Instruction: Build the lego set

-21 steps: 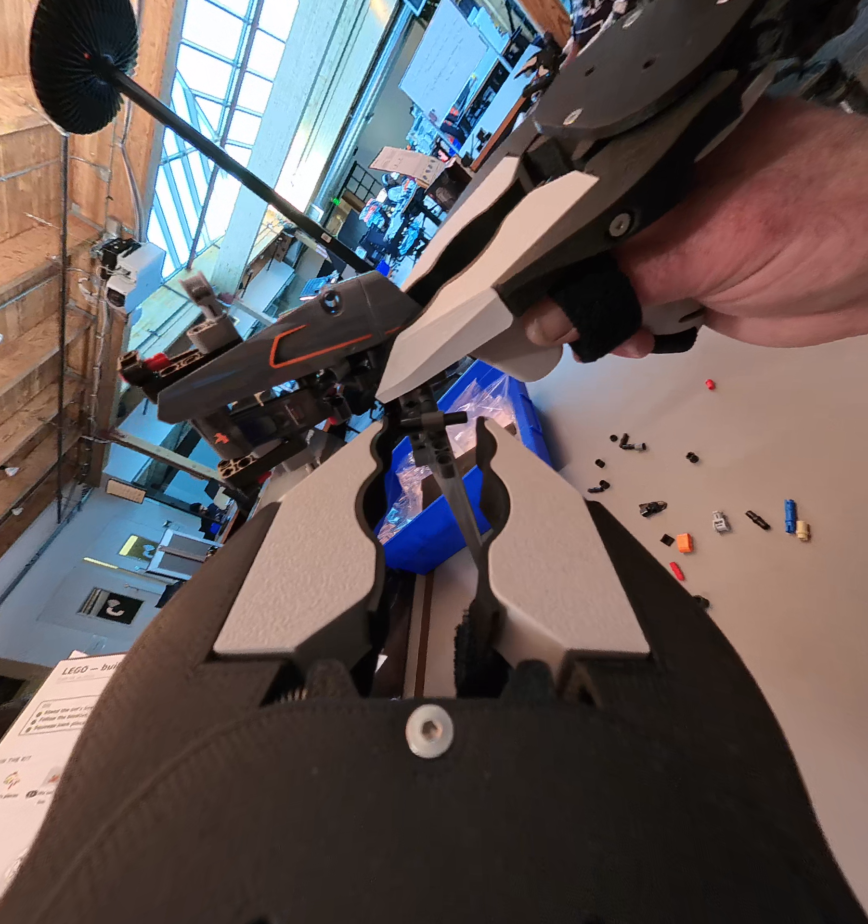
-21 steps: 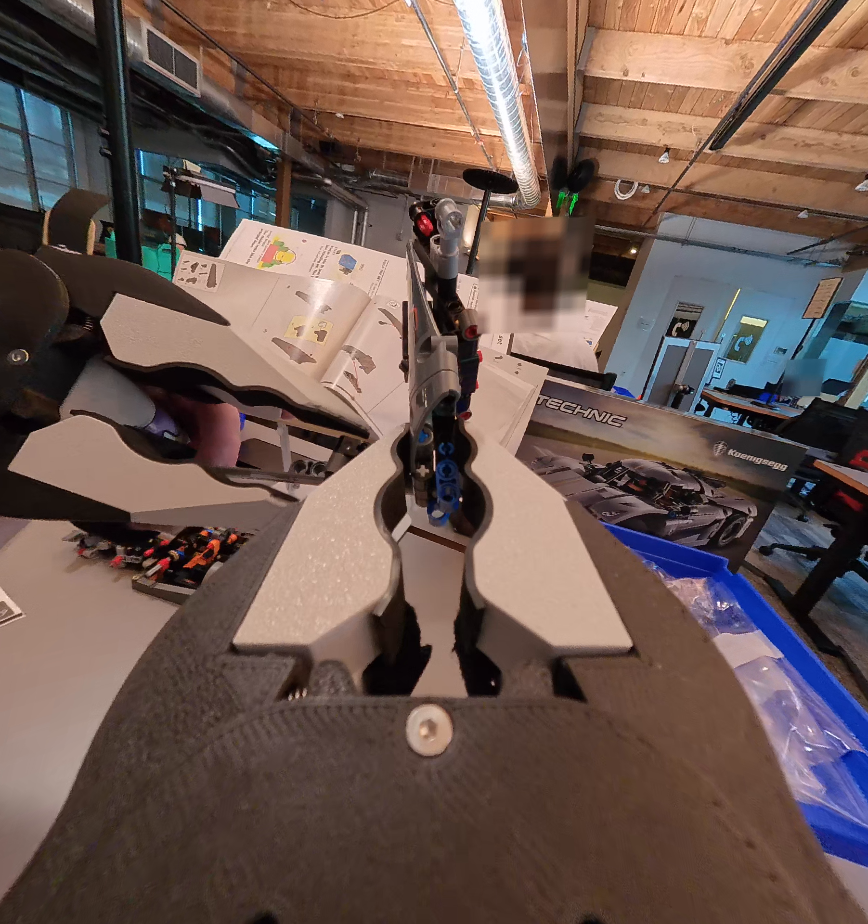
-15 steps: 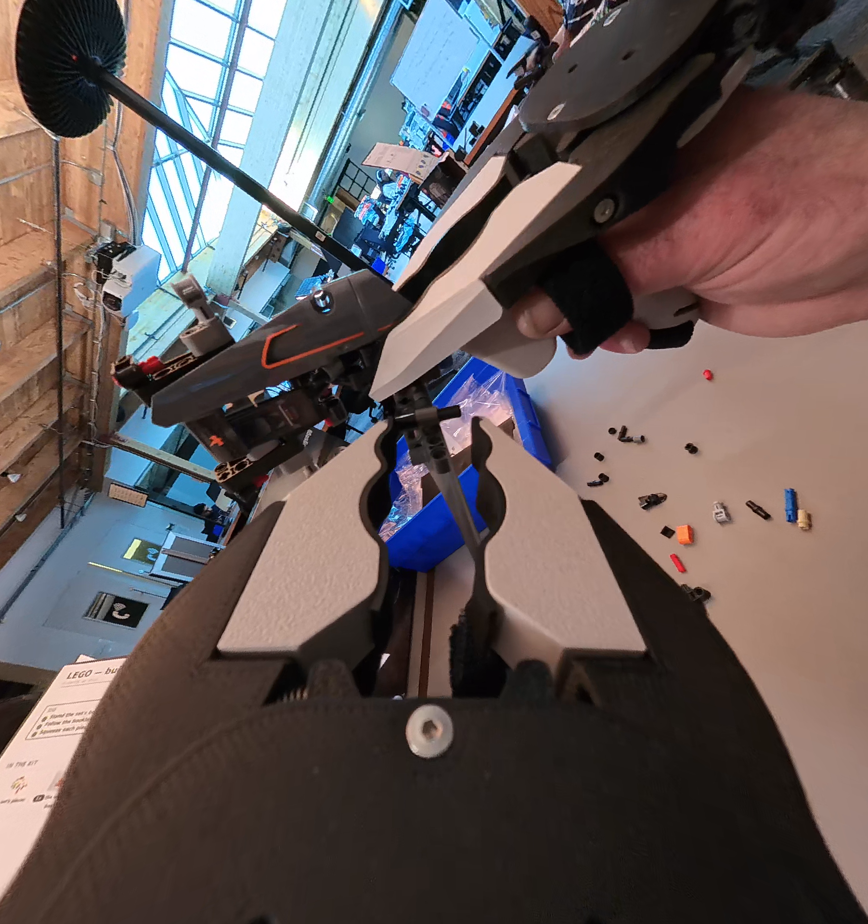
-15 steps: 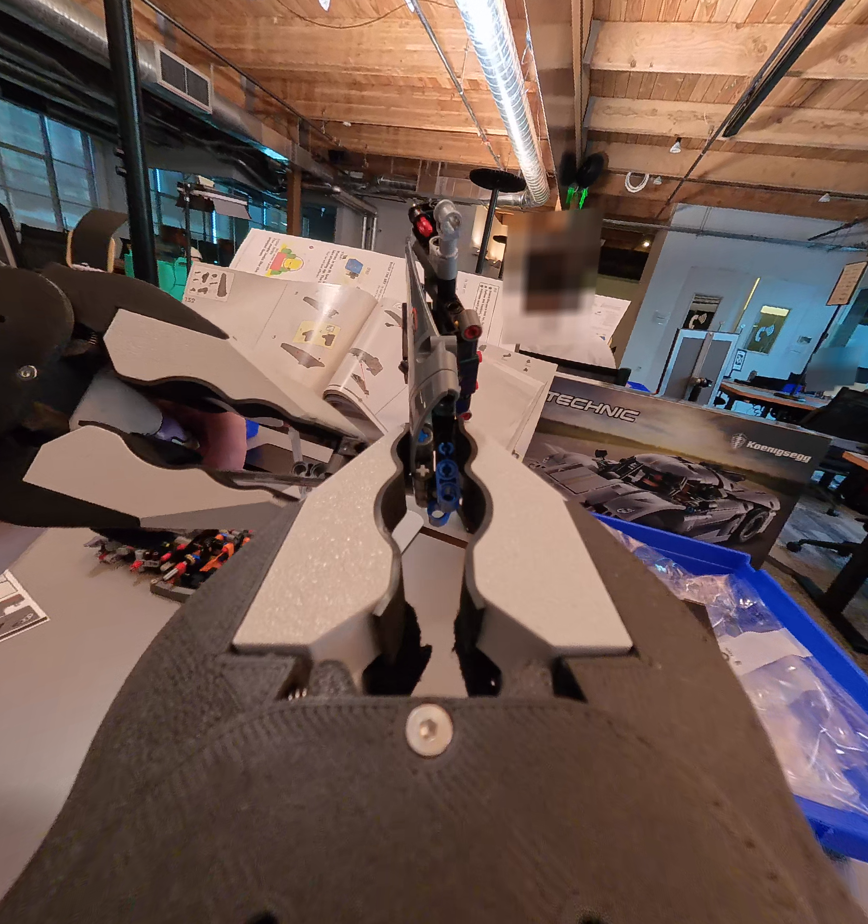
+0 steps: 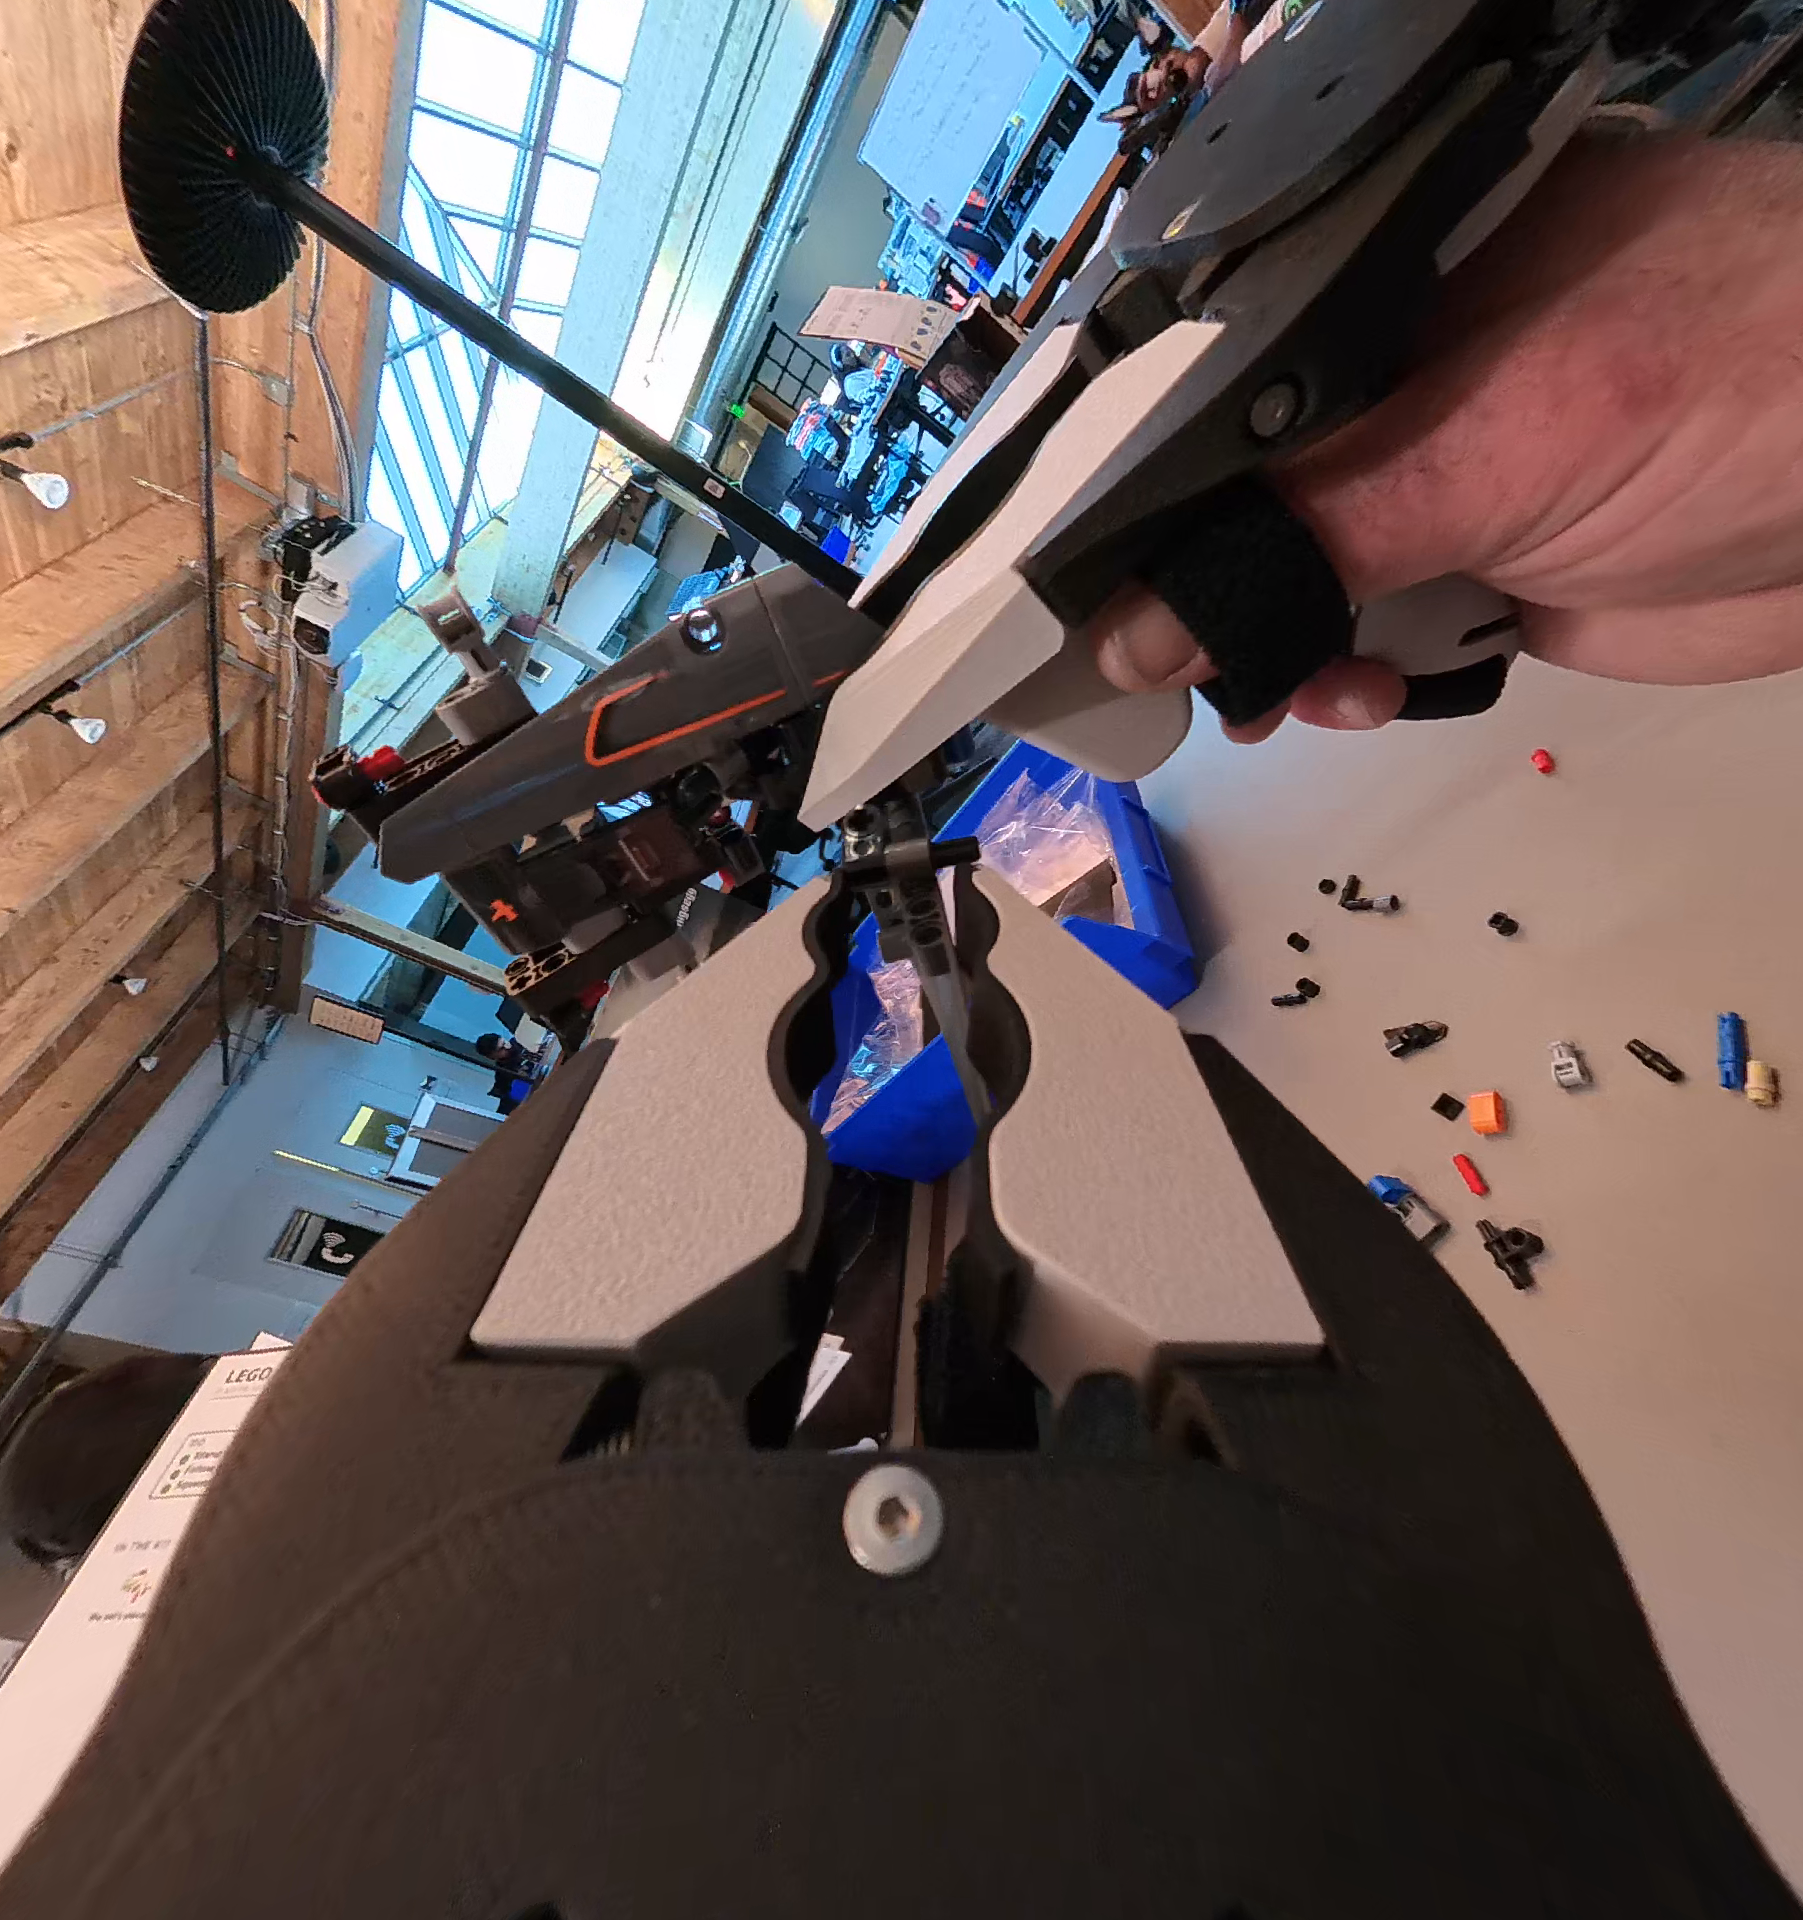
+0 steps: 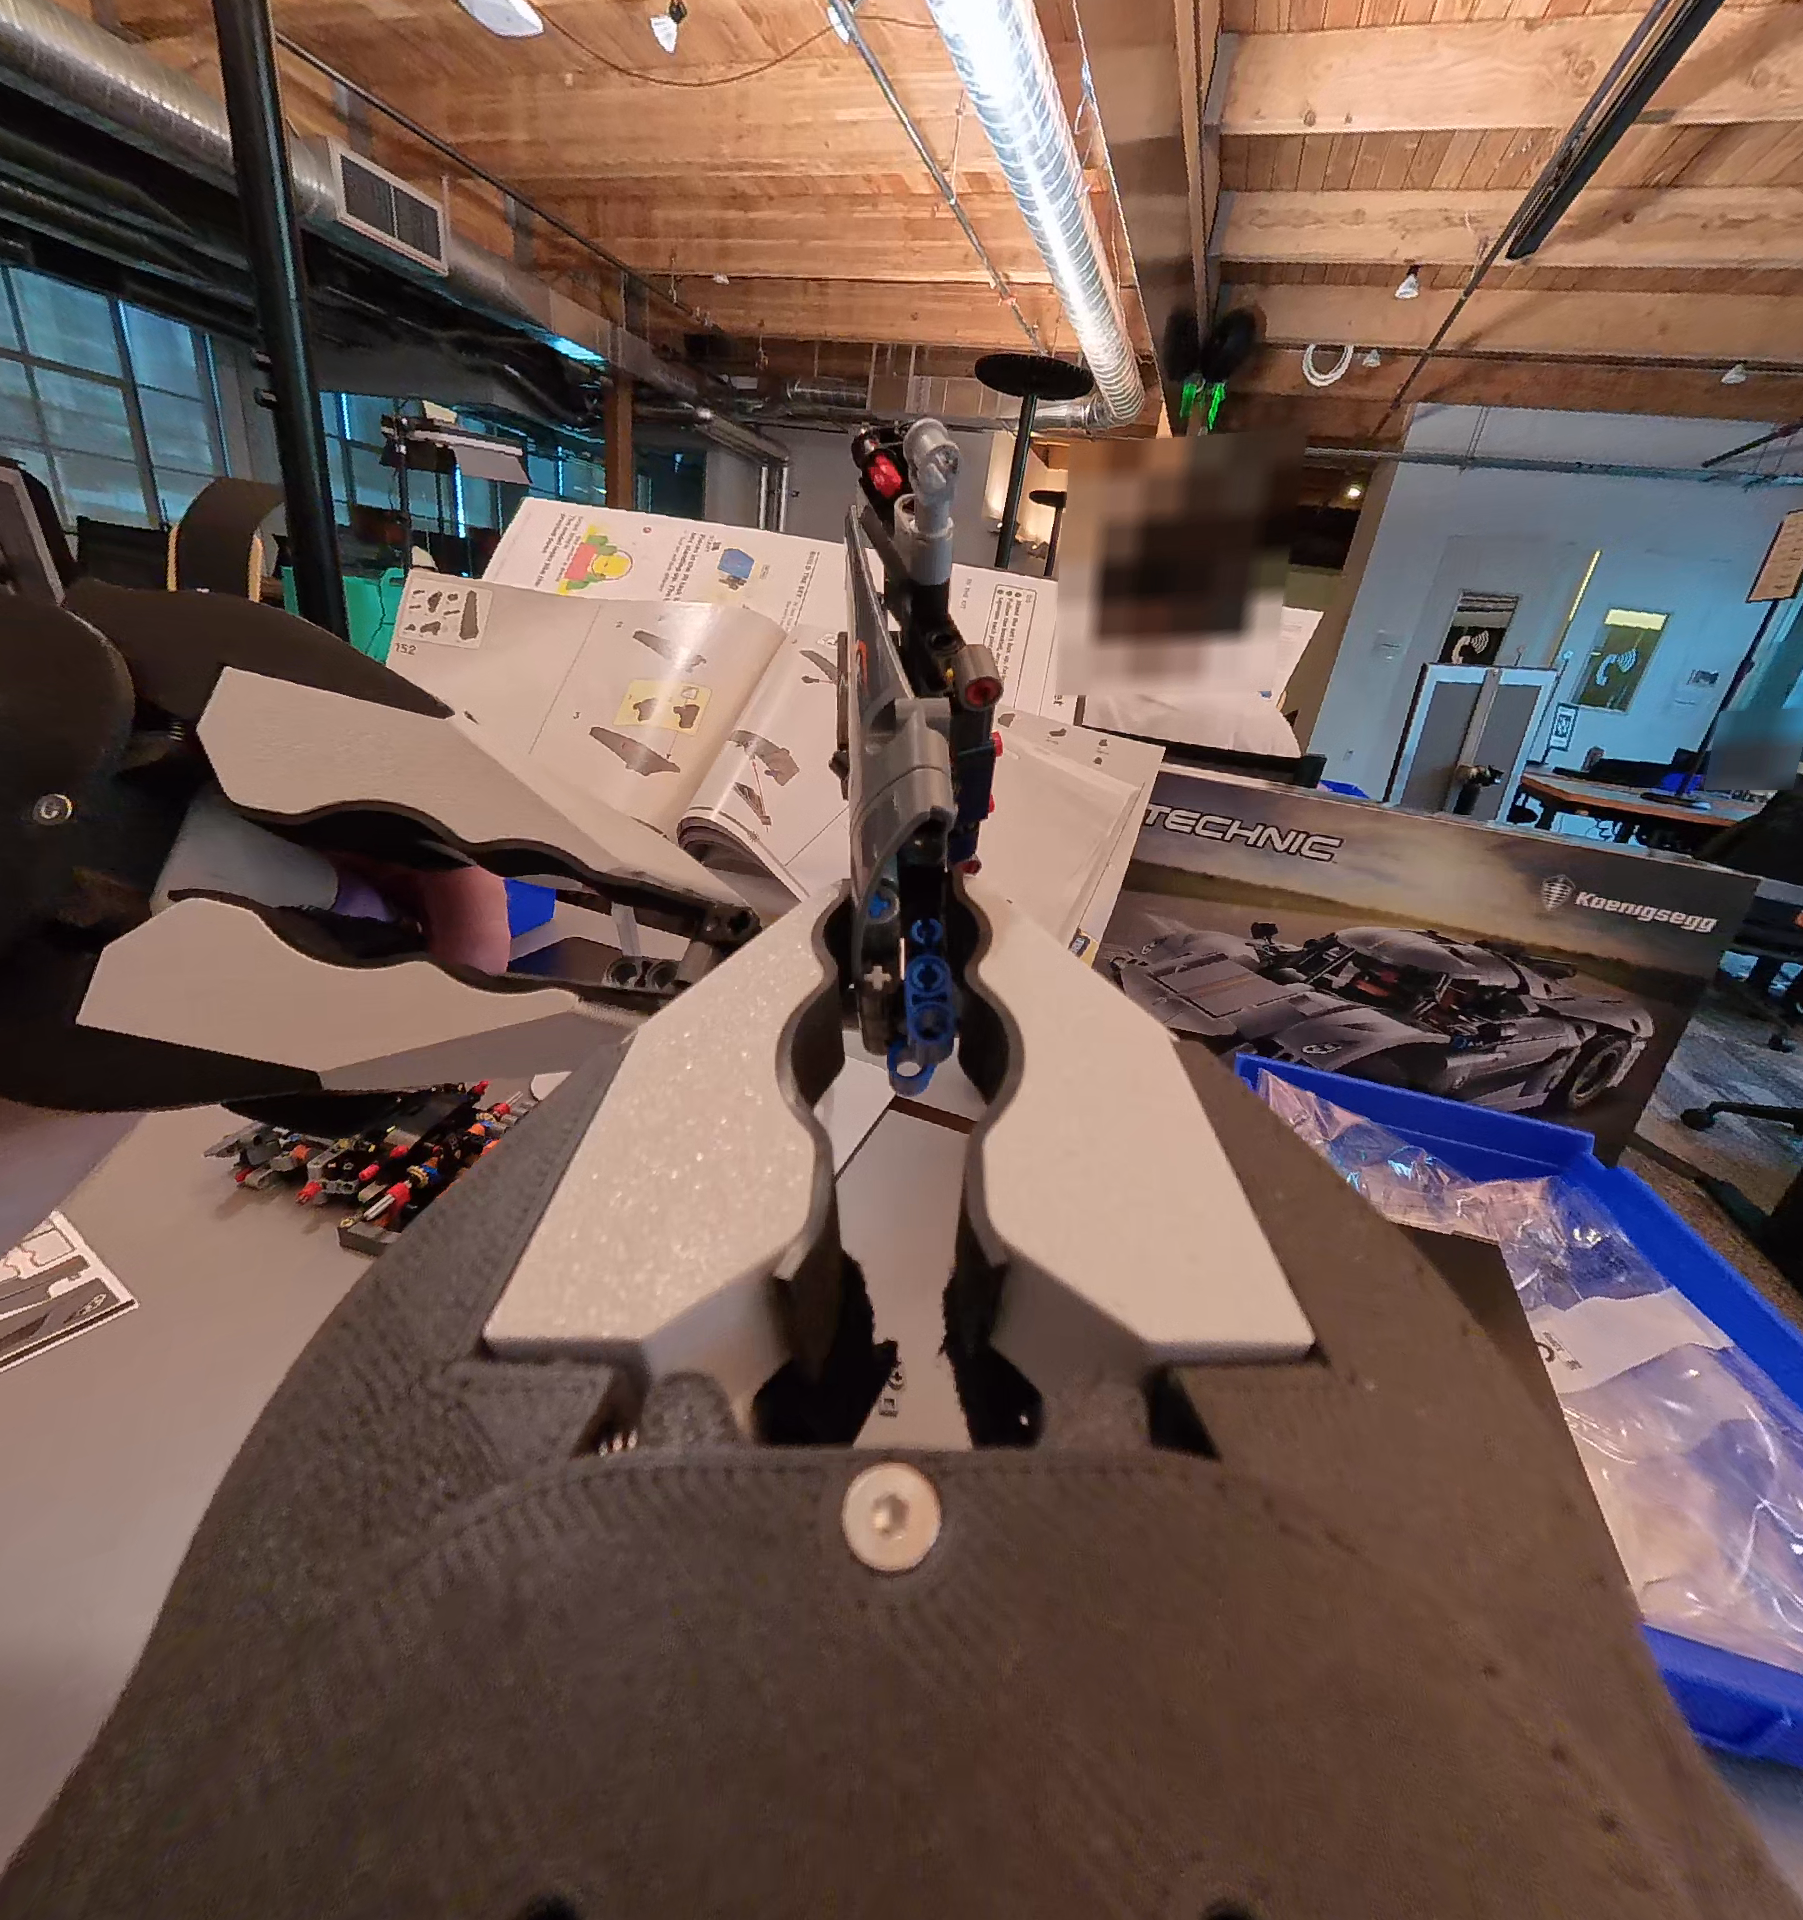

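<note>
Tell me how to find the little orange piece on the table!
Start at the blue bin on the grey table in the left wrist view, then follow the scatter of tiny loose parts away from it. Among them, beside a small black square piece and above a red pin, lies the orange piece. It is the only orange one; its neighbours are black, red, blue or grey.

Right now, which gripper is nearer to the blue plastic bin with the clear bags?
Right. The right gripper, shut on the grey model section, is beside the blue plastic bin. The left gripper, holding a thin grey beam, is farther.
</note>
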Demonstrator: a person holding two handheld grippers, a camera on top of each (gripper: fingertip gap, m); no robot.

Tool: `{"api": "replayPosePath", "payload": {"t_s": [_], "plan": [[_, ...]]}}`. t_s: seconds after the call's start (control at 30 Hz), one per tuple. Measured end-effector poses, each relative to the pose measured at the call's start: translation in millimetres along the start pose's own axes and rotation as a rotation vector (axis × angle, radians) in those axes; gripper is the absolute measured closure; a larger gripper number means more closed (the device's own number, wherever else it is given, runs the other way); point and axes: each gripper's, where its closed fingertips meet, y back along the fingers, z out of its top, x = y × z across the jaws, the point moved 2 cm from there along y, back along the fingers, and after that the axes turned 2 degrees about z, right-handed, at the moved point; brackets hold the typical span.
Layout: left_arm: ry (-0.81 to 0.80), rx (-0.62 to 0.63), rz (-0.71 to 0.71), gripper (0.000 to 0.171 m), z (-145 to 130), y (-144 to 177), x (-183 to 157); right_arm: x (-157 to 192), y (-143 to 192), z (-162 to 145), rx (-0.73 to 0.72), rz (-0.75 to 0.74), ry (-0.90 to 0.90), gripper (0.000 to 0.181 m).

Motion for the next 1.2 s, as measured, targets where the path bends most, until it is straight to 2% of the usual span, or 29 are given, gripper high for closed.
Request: {"api": "replayPosePath", "payload": {"t_s": [0.5, 1.2], "plan": [[-0.015, -0.005, 0.053, 0.156, 2.3, -2.9, 1.7, -4.4, 1.5, 0.3, -0.011, -0.01, -0.026, 0.168], [-0.006, -0.013, 0.052, 0.157, 1.5, -5.0, -0.1, -6.1, 2.8, -2.2, -0.008, -0.014, -0.034, 0.167]]}}
